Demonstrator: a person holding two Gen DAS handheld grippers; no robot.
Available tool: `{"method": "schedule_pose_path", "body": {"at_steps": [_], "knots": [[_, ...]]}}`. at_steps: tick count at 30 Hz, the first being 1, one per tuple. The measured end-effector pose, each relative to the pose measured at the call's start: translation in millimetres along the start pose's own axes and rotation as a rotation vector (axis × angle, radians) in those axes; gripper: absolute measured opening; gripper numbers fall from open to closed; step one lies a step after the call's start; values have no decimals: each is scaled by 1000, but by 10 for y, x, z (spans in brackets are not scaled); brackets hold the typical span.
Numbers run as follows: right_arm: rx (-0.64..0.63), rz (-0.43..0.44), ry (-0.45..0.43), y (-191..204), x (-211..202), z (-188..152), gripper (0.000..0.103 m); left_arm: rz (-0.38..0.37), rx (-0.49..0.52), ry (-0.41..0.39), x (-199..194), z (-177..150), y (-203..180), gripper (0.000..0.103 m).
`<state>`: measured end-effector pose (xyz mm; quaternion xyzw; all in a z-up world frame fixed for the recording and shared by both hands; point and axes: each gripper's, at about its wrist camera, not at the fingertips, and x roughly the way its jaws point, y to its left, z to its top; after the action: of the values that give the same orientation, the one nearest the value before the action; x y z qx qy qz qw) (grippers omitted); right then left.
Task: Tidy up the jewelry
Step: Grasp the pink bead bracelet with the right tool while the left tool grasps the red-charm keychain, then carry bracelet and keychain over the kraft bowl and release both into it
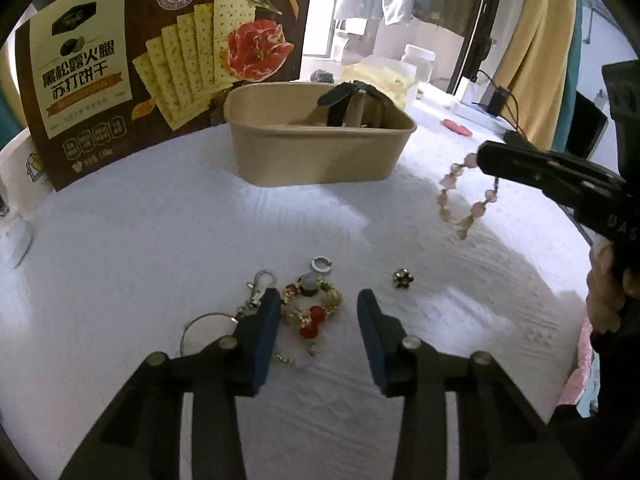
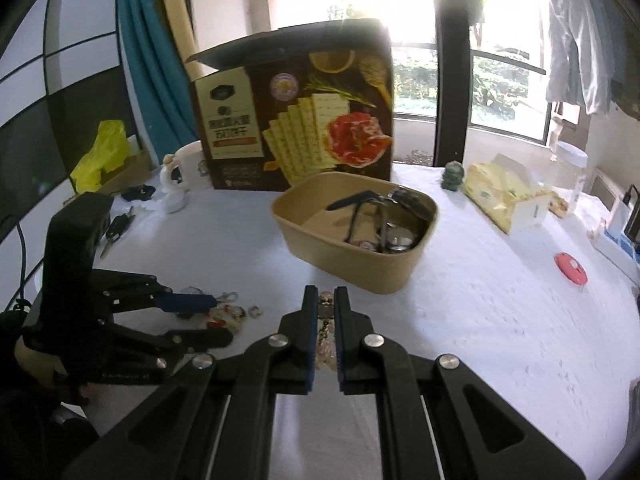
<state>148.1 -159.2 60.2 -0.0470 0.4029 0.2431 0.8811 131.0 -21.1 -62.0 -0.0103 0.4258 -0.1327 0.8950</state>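
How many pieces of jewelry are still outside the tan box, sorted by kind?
Pink bead bracelets: 1, the pink bracelet hanging from the right gripper
Red and gold bead bracelets: 1, the red bracelet between the left gripper fingers
Silver rings: 1, the silver ring
Gold charms: 1, the gold charm
Keyrings: 1, the keyring
Total: 5

The table (image 1: pixel 140 240) is covered with a white textured cloth. Between the left gripper's (image 1: pixel 318 312) spread fingers lies a red-and-gold beaded bracelet (image 1: pixel 314 306), with a key ring with clasp (image 1: pixel 224 318) just outside its left finger, a silver ring (image 1: pixel 321 264) just ahead, and a small gold charm (image 1: pixel 402 278) ahead of its right finger. Farther ahead stand a tan paper bowl (image 1: pixel 320 152) and, behind it, a cracker box (image 1: pixel 160 64); a red disc (image 2: pixel 571 267) lies well to the right of the right gripper (image 2: pixel 326 312).
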Motion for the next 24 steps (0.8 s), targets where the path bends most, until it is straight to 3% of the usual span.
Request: {"method": "schedule_pose_path", "body": {"at_steps": [3,6,9,15,24], "knots": [[15,3,2,-85,7,-24,7,17,9,0,14,-1,-19,36],[22,11,5,-124,19,-38,7,46,5,1,13,2,-6,20],[22,20,-2,-118,13,-39,7,26,-3,2,-23,29,19,8],[16,34,-17,-117,-9,0,7,7,9,-19,-110,84,-72,8],[11,23,-45,-178,-76,129,7,-20,34,-125,-406,397,-150,8]]}}
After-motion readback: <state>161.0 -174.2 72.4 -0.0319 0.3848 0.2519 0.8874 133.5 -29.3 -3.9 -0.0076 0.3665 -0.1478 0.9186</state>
